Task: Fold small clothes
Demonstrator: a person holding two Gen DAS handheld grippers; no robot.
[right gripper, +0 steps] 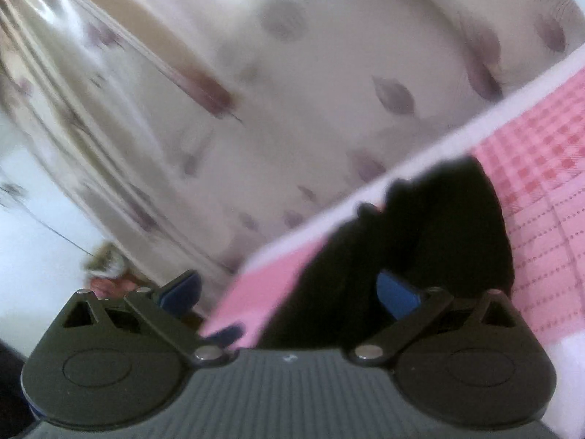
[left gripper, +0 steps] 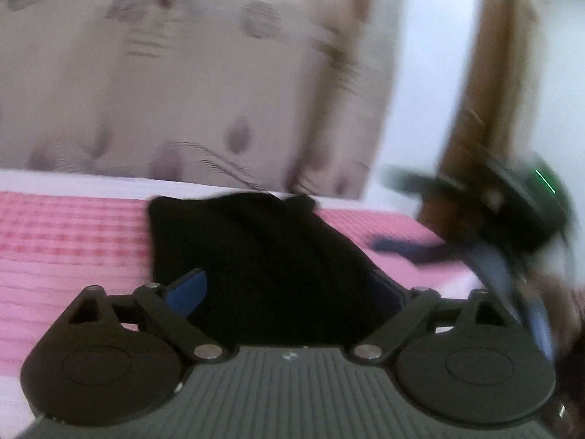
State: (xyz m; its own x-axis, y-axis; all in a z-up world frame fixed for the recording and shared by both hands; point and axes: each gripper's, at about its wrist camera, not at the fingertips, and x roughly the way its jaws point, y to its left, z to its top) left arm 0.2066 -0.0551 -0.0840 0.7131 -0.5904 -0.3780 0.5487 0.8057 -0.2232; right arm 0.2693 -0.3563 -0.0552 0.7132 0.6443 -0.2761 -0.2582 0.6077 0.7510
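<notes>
Black, soft and folded, the small garment (left gripper: 256, 267) lies on the pink checked bedspread (left gripper: 65, 241), at 12 o'clock from the left gripper (left gripper: 292, 289). Jaws spread wide, blue pads (left gripper: 190, 289) either side of the cloth, pinching nothing. Right gripper (right gripper: 289, 292) likewise spread, empty. Seen only from the left wrist: the right gripper at 3 o'clock. Beyond the bed, leaf-printed curtain (right gripper: 310, 73).
</notes>
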